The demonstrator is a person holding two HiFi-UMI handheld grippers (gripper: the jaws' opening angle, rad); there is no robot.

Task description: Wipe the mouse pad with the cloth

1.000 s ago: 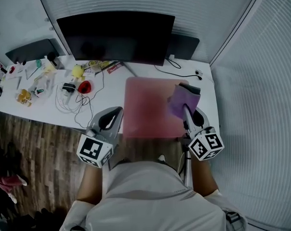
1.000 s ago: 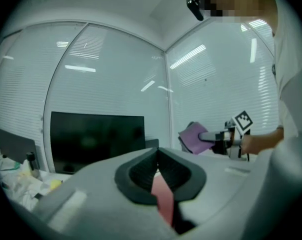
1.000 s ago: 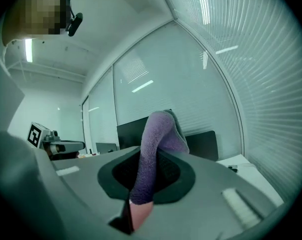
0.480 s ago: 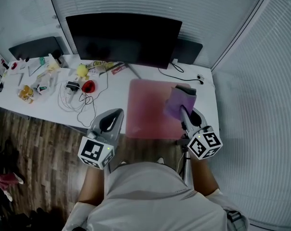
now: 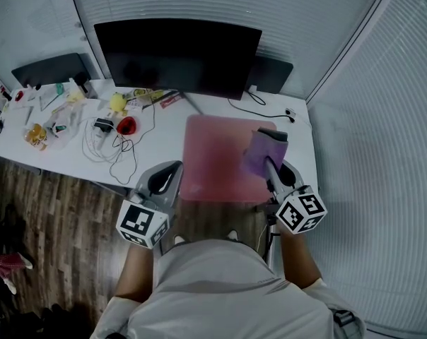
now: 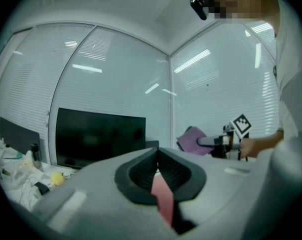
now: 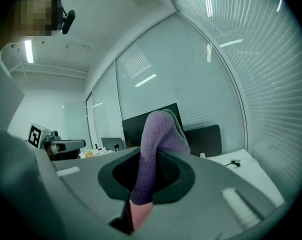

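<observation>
While the right gripper [image 5: 271, 167] clamps the purple cloth [image 5: 261, 149] over the right side of the pink mouse pad [image 5: 213, 161], the left gripper [image 5: 170, 169], jaws together and empty, hovers just left of it.

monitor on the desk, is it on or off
Looks off: the monitor screen is plain black, with nothing lit, in the head view and both gripper views.
</observation>
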